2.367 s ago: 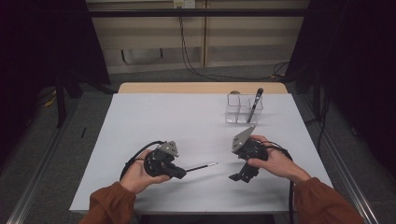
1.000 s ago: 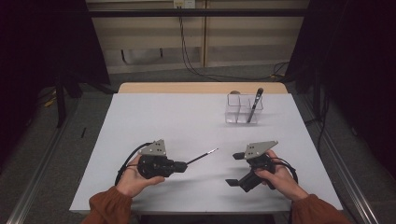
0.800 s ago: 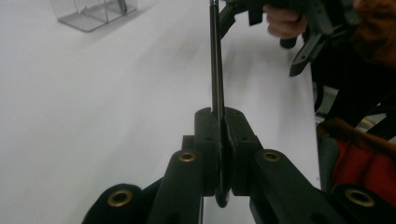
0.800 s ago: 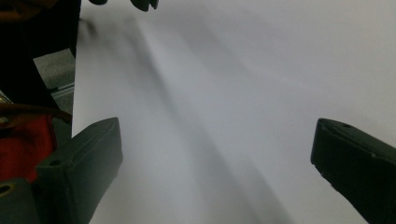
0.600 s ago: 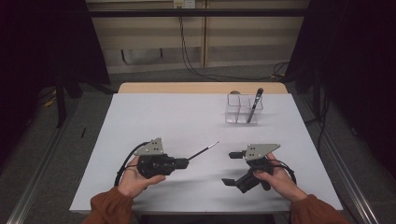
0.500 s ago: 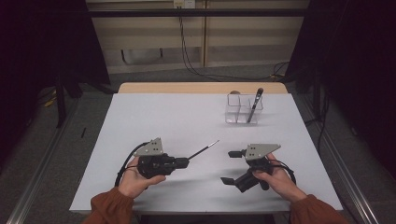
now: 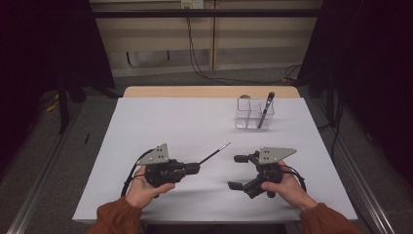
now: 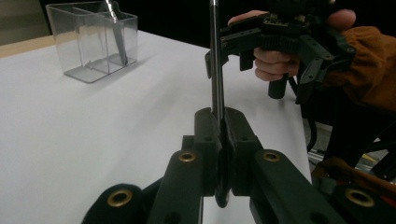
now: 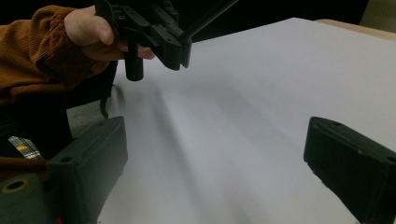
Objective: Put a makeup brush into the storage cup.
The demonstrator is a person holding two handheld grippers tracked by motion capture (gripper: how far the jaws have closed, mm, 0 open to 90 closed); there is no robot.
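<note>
The white table [image 7: 195,122] carries a clear divided holder [image 7: 254,113] at its far right with one pen [image 7: 265,109] upright inside. The right gripper [image 7: 237,171] hovers with jaws wide apart, empty. The left gripper [image 7: 195,168] clamps a second pen [image 7: 214,155], angled toward the holder.

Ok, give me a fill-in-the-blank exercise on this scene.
1. The left gripper is shut on a thin ___.
2. The right gripper has its jaws ___.
3. The clear holder has one pen standing in its ___ compartment, as the high view shows it.

Missing words: pen; open; right
</note>
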